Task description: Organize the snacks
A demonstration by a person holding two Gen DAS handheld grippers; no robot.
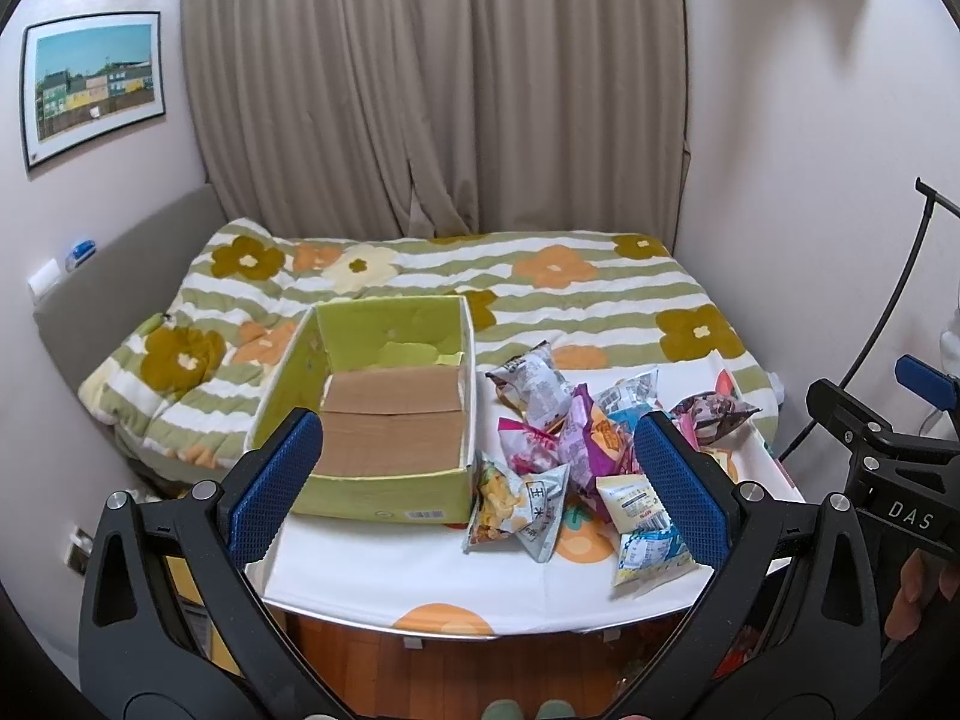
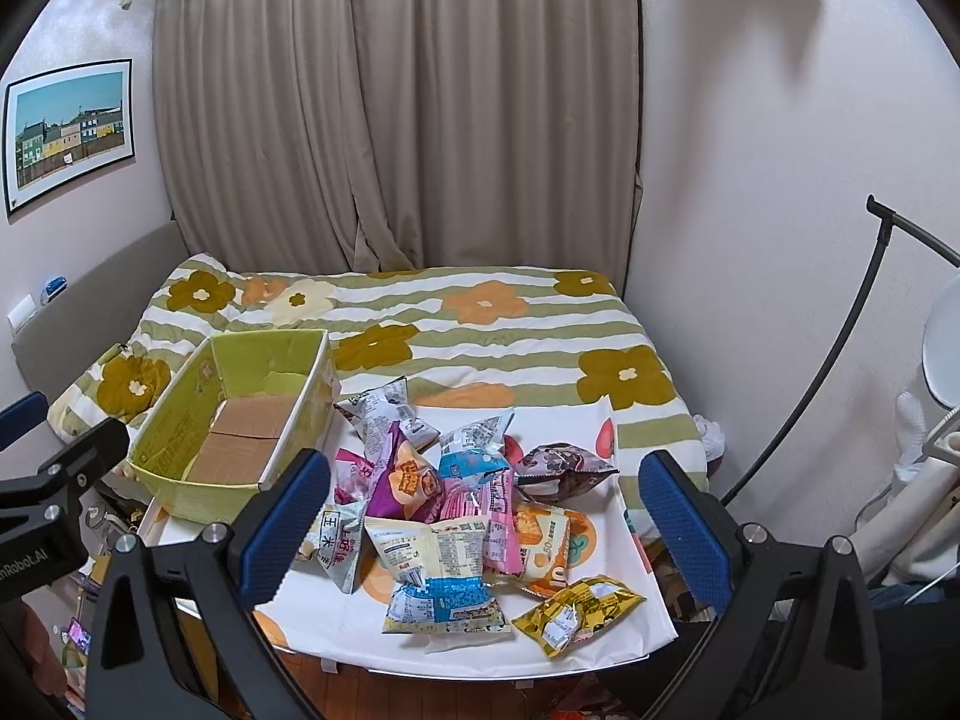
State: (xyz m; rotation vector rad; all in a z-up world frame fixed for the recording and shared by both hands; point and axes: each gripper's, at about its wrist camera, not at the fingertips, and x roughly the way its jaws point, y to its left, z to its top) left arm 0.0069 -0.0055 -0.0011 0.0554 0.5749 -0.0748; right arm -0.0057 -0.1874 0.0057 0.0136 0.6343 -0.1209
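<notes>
Nearest the cameras, both grippers hang short of the table's front edge, each with its blue-padded jaws spread wide and nothing between them: the left gripper [image 1: 474, 480] faces the gap between box and snacks, the right gripper [image 2: 480, 516] faces the snack pile. Taking the green cardboard box [image 1: 384, 396] as the landmark, the small table [image 2: 420, 654] with its white, orange-printed cloth carries it at the left. The box stands open and empty, only its brown cardboard floor showing.

Just right of the box lies the heap of snack packets [image 2: 456, 498], overlapping; a yellow packet [image 2: 576, 606] lies loose at the near right edge, farthest from the box. Beyond the box spreads the flowered bed cover [image 2: 480, 324], then curtains.

Judging by the empty box, sorting has not begun. The next move calls for closing on one loose outer packet and carrying it leftward over the box wall.
</notes>
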